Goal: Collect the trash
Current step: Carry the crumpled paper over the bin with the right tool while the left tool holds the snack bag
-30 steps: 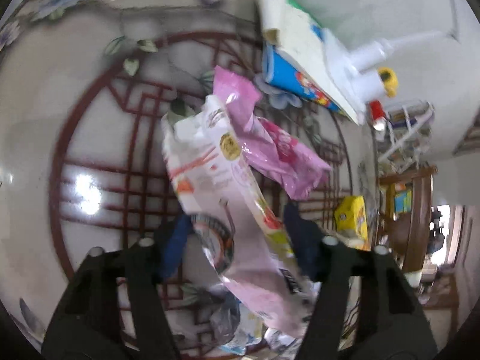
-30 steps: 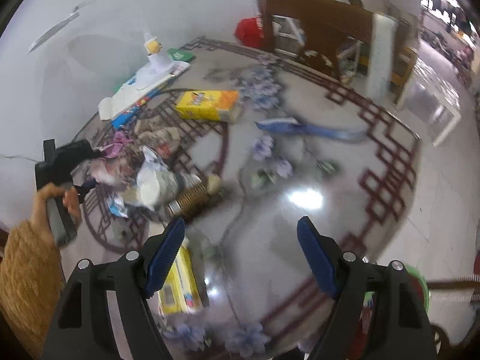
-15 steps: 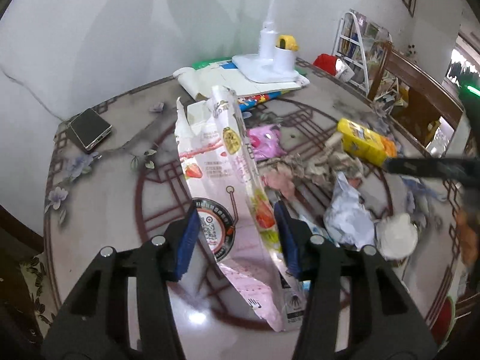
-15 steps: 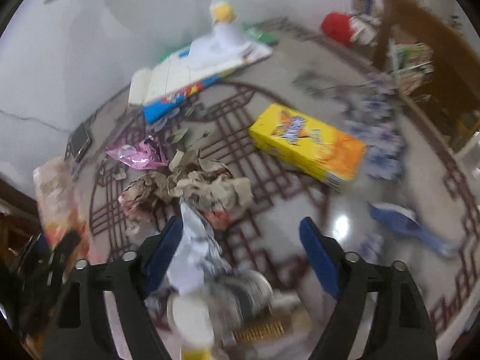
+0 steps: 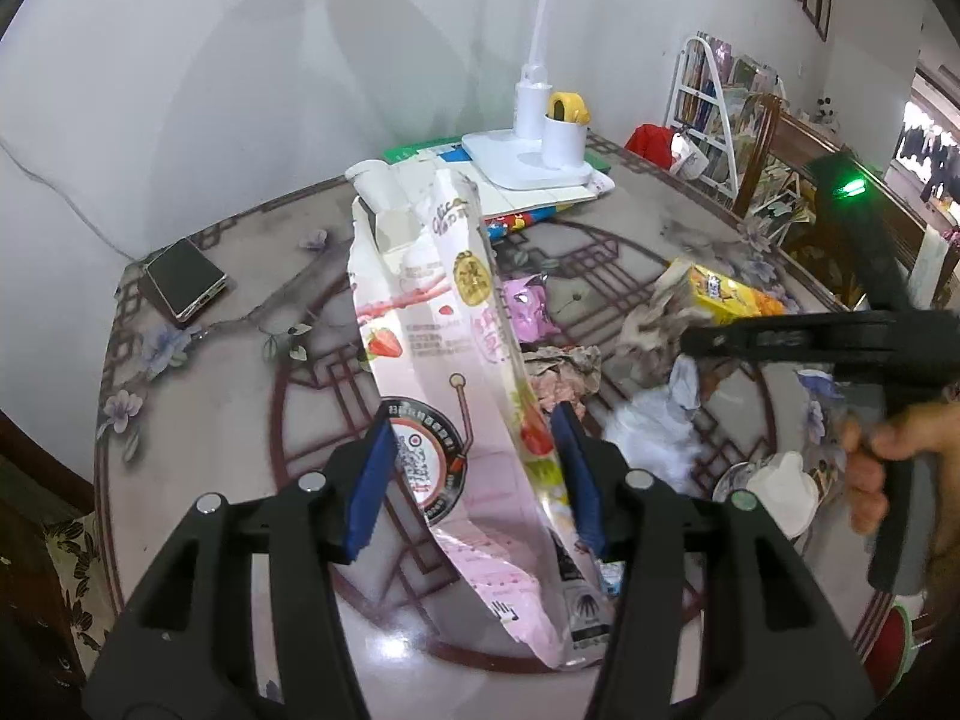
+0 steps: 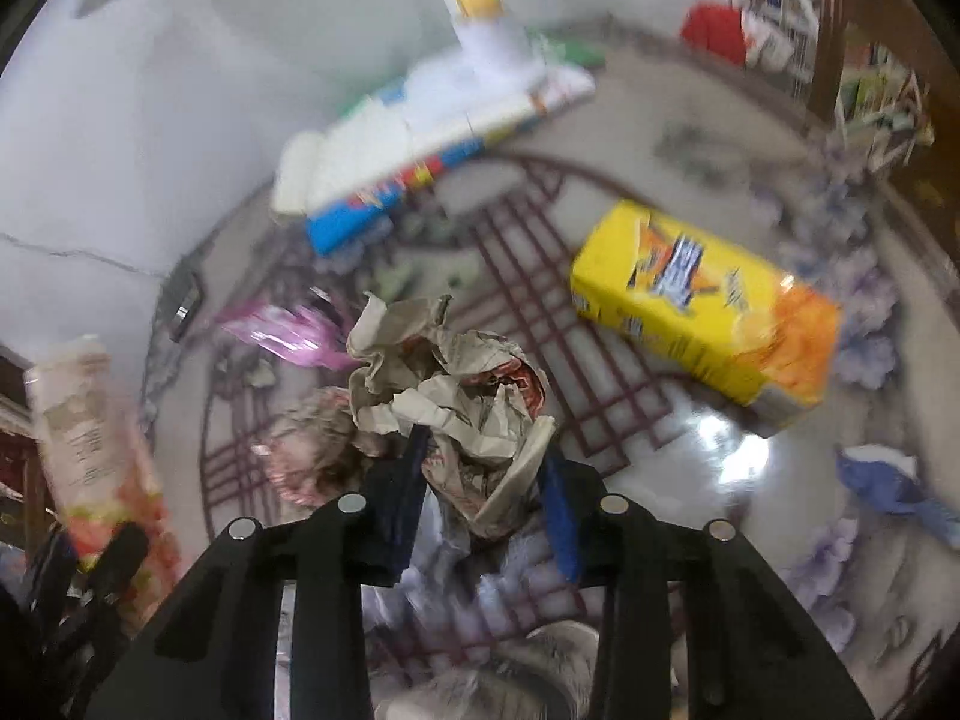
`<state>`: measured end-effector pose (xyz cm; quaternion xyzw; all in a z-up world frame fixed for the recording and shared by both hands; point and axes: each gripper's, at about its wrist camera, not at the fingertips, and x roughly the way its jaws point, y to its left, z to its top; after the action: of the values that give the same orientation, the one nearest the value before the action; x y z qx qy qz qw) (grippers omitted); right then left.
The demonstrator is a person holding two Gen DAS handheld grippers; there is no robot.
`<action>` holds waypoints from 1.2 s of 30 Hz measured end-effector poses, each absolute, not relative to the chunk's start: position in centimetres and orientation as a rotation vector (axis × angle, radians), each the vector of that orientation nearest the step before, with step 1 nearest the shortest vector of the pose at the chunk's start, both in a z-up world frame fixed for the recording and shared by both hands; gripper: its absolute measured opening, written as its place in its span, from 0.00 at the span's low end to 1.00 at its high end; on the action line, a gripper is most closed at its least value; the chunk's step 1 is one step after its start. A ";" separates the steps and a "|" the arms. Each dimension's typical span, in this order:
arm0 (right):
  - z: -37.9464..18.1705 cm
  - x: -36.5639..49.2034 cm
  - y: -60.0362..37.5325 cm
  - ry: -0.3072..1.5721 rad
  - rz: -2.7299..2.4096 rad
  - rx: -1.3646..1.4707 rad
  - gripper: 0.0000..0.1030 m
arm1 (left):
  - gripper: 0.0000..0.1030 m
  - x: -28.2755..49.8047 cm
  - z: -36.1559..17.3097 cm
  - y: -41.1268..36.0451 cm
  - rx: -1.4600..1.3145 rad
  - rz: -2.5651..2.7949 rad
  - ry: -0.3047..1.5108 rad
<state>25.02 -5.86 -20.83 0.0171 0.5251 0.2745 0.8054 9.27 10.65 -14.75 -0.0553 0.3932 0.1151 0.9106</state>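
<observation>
My left gripper [image 5: 474,438] holds a tall pink-and-white strawberry snack bag [image 5: 432,300] upright above the round table [image 5: 228,396]; its jaws are opening slightly, with the bag still pressed between the blue pads. My right gripper [image 6: 483,462] is shut on a crumpled brown paper wad [image 6: 456,384] in the trash pile. In the left wrist view that right gripper [image 5: 696,341] reaches in from the right, held by a hand [image 5: 888,450]. The right wrist view shows the bag [image 6: 78,420] at the far left.
Loose trash lies around: a pink wrapper [image 5: 525,315], white crumpled plastic [image 5: 654,432], a yellow box [image 6: 702,306], a blue brush [image 6: 888,480]. A phone [image 5: 180,279] sits at the table's left, a white lamp [image 5: 534,120] on books at the back. Chairs and shelves stand behind on the right.
My left gripper rolled upright and lifted the bag off the table. My right gripper swung over the trash pile, dropped lower and shut on the crumpled paper.
</observation>
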 end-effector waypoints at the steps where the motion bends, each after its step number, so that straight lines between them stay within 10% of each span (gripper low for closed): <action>1: -19.6 24.2 -6.4 1.091 0.588 0.037 0.34 | 0.49 9.2 -14.7 10.6 -0.114 0.234 0.806; 36: -9.7 4.5 -24.9 0.822 0.293 0.298 0.34 | 0.51 5.2 -8.4 -3.7 -0.044 -0.114 0.732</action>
<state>4.47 -24.89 -9.68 0.1440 0.3964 0.1414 0.8956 5.22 -3.66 -8.44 -0.0216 0.3575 -0.0556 0.9320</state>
